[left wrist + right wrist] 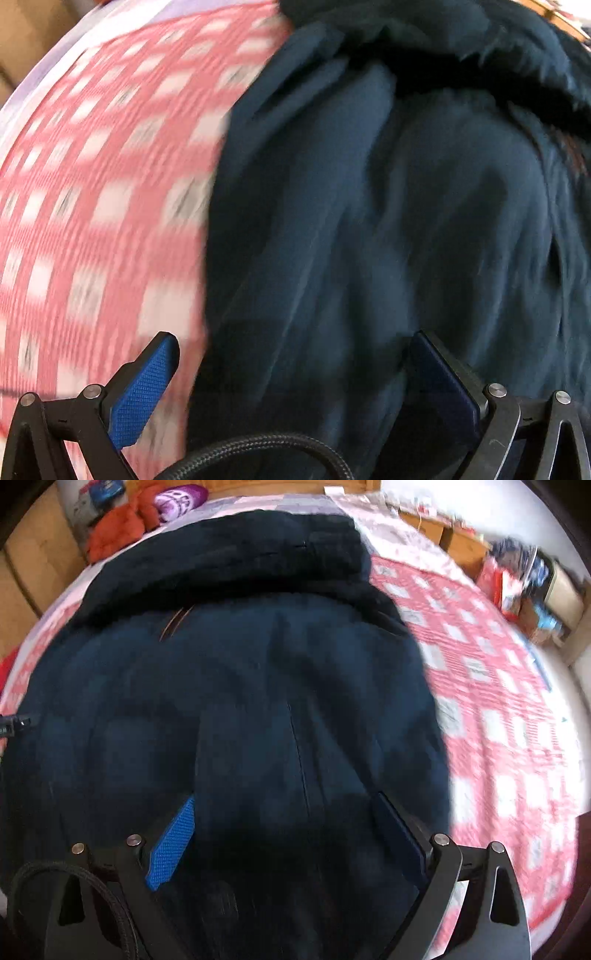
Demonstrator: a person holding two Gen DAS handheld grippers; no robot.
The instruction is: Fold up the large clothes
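A large dark navy coat (236, 701) with a black furry hood (229, 561) lies spread on a bed with a red and white checked cover (498, 709). In the left wrist view the coat (388, 221) fills the right side and the checked cover (103, 192) the left. My left gripper (291, 343) is open over the coat's left edge, its blue pads (144, 391) wide apart and holding nothing. My right gripper (284, 805) is open above the coat's lower middle, empty. Both views are blurred by motion.
An orange garment (118, 528) and a purple item (181, 496) lie at the bed's far end. A wooden shelf with boxes and packets (524, 583) stands to the right. A cardboard-coloured wall (33, 561) runs along the left.
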